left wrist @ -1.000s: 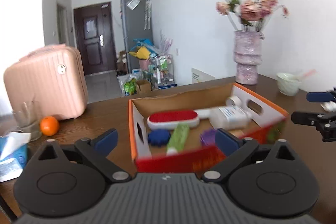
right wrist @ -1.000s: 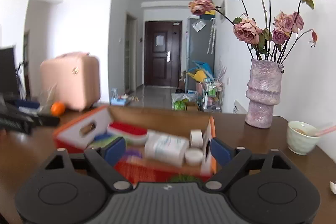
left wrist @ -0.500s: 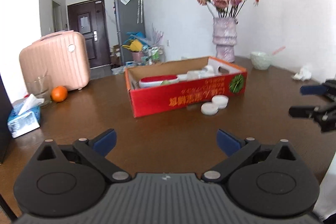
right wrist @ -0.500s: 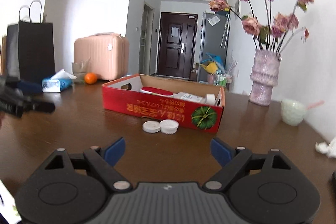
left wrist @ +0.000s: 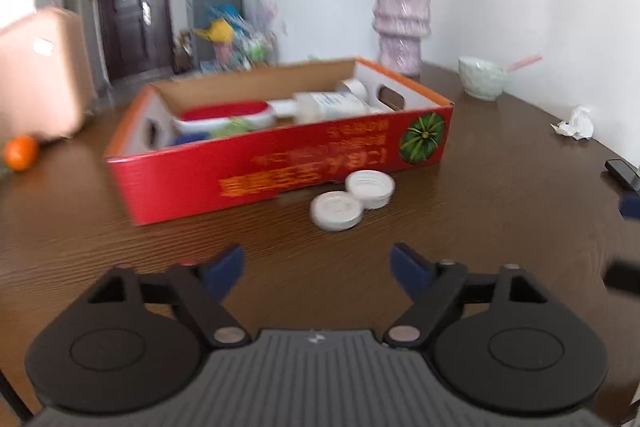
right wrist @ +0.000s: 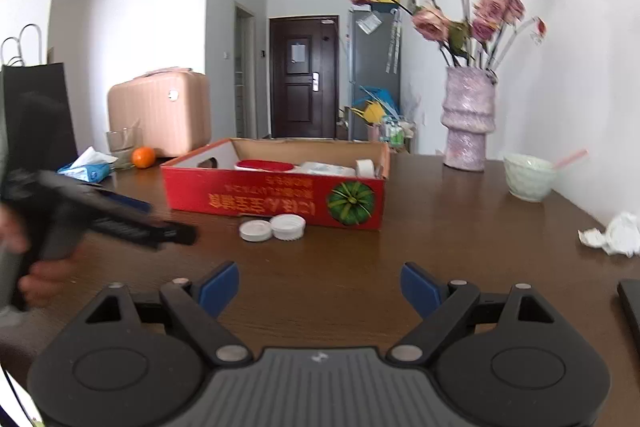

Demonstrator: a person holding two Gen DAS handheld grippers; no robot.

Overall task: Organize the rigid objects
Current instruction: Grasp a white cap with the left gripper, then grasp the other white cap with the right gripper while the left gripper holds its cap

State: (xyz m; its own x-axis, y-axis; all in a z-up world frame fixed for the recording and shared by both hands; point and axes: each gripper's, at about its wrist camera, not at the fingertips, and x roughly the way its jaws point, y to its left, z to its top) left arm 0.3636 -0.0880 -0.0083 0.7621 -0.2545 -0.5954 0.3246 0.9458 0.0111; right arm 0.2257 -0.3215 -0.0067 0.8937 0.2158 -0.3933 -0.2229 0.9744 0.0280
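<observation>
A red cardboard box [left wrist: 280, 163] [right wrist: 276, 199] stands on the brown table and holds a red-and-white brush [left wrist: 224, 113], a white bottle [left wrist: 332, 105], a tape roll [left wrist: 354, 87] and other items. Two white round lids [left wrist: 352, 199] [right wrist: 272, 227] lie on the table in front of the box, touching each other. My left gripper [left wrist: 318, 267] is open and empty, short of the lids; it also shows in the right wrist view [right wrist: 160, 223] at the left. My right gripper [right wrist: 320, 287] is open and empty, further back from the lids.
A pink vase of flowers [right wrist: 466, 123], a pale bowl with a straw [right wrist: 528, 177] and a crumpled tissue [right wrist: 612, 235] are at the right. An orange [right wrist: 143, 157], a tissue pack [right wrist: 86, 169], a glass and a pink suitcase [right wrist: 160, 111] are at the left. A dark flat object [right wrist: 630, 307] lies at the right edge.
Both grippers pulled back from over the box a second ago. Since half a second ago the left gripper has come forward again toward the lids; the right has edged a little closer.
</observation>
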